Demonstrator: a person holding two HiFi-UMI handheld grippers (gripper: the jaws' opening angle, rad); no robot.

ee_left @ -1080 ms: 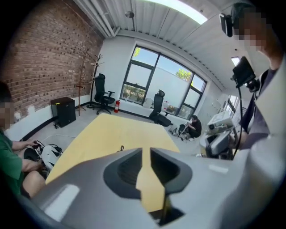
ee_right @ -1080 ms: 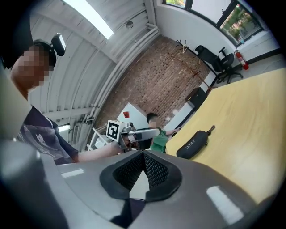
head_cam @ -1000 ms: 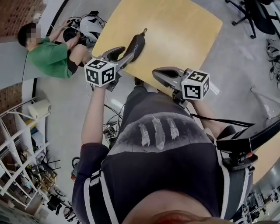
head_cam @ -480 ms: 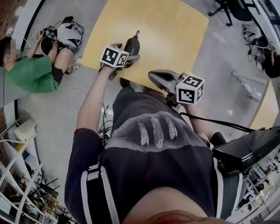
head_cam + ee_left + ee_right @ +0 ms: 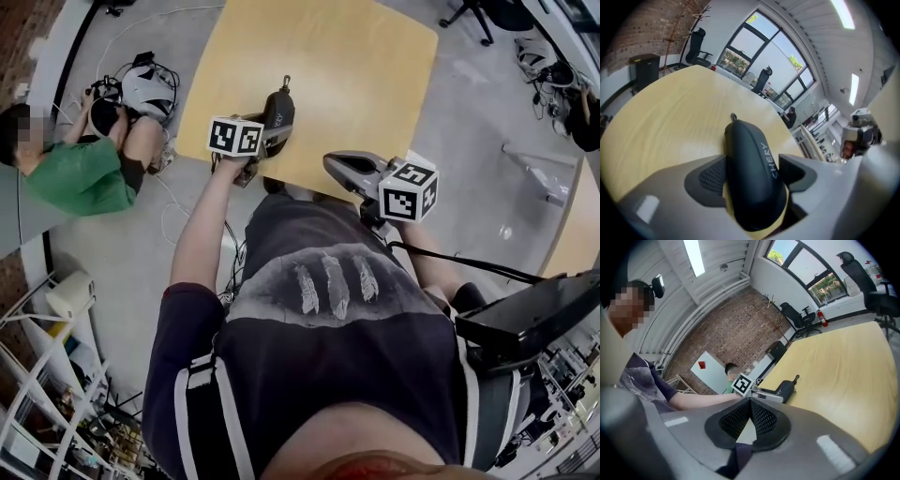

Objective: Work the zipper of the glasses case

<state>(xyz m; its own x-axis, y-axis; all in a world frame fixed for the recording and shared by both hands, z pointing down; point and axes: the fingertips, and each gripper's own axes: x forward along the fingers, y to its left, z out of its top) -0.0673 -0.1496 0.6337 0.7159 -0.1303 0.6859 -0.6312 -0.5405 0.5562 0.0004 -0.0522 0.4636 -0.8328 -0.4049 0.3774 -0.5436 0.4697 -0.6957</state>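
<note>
The black glasses case [image 5: 279, 111] lies at the near edge of the wooden table [image 5: 347, 66], its zipper pull [image 5: 285, 82] pointing away from me. My left gripper [image 5: 270, 137] is at the case's near end. In the left gripper view the case [image 5: 750, 154] fills the gap between the pads, and the pull [image 5: 733, 116] sticks out at its far tip. The left gripper [image 5: 754, 174] has just been closing with the case between its jaws, and both pads touch its sides. My right gripper [image 5: 339, 165] hovers near the table's edge to the right, shut and empty [image 5: 750, 401].
A person in a green top [image 5: 80, 173] sits on the floor at the left beside helmets and cables [image 5: 141, 89]. Office chairs [image 5: 497, 14] stand beyond the table. Metal shelving [image 5: 37, 375] fills the lower left, and a black device [image 5: 525, 319] is at my right side.
The left gripper has dropped from above the case's near end down onto it, and its jaws now sit round the case. The right gripper has hardly moved.
</note>
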